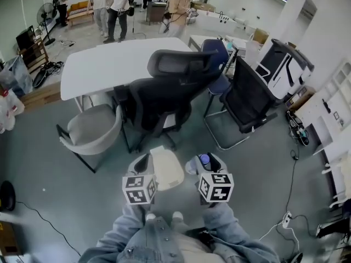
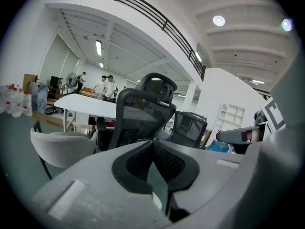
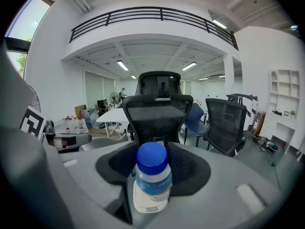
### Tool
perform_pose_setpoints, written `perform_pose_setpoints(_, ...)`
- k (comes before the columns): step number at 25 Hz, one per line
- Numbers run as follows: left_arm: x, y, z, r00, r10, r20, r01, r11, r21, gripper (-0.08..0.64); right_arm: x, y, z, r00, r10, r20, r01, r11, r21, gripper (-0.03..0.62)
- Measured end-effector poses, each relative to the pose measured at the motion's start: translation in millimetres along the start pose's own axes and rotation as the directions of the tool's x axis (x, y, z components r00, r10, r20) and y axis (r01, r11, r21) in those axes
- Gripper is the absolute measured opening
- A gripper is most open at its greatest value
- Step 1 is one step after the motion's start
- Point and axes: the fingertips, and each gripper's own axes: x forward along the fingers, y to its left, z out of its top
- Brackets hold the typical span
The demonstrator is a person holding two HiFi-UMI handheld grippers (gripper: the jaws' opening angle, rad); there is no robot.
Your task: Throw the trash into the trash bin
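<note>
- While no trash bin could be picked out for certain, the blue-capped bottle [image 3: 152, 175], the trash in hand, rode upright with its cap up at lower centre of the head view. This looked like a carrying hold, meant to keep it secure until a bin was within reach.
- The right hand-held gripper [image 1: 204, 163] had its jaws spread wide, pads pressed against the bottle's sides.
- The left hand-held gripper [image 1: 143, 163], just beside it at lower centre left, had its jaws drawn nearly together, with nothing made out between them.
- A cream, rounded object [image 1: 166, 169] showed between the two; whether it was a bin, a lid or something else could not be told.
- A black office chair [image 1: 164, 92] and a white tabletop [image 1: 104, 64] stood ahead, at upper centre.
</note>
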Motion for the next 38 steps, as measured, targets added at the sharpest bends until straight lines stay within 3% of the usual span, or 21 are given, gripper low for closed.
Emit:
perform_pose_setpoints(9,2.1,-4.4,-24.5,0.998,0.032,-0.054,-0.031,0.999,0.011,0.009,15.0,-5.6,-12.5,0.999,0.038,-0.027,-0.038,0.999,-0.003,0.202)
perform_pose_setpoints(14,12.8,-15.7,-64.1,0.991,0.021,-0.135,-0.015,0.999,0.044,0.009,23.8,-23.6,-47.8,0.995,0.062,-0.080,-0.060,0.998,0.031,0.202)
perform_pose_setpoints(24,45.8,6.5,-181.2,0.956,0.068,-0.284,-0.067,0.998,0.014,0.009,69.6,-42.6,-151.3,0.976,0.100,-0.196,-0.090,0.994,0.058,0.202)
perform_pose_setpoints(33,79.3,15.9,-310.8,0.929,0.071,-0.364,-0.070,0.997,0.015,0.009,99.9,-62.4,-298.4,0.946,0.118,-0.302,-0.083,0.988,0.128,0.202)
perform_pose_setpoints(38,100.9,11.2,-362.5,0.915,0.059,-0.399,-0.060,0.998,0.010,0.009,110.4,-79.8,-352.0,0.937,0.110,-0.331,-0.061,0.986,0.154,0.202)
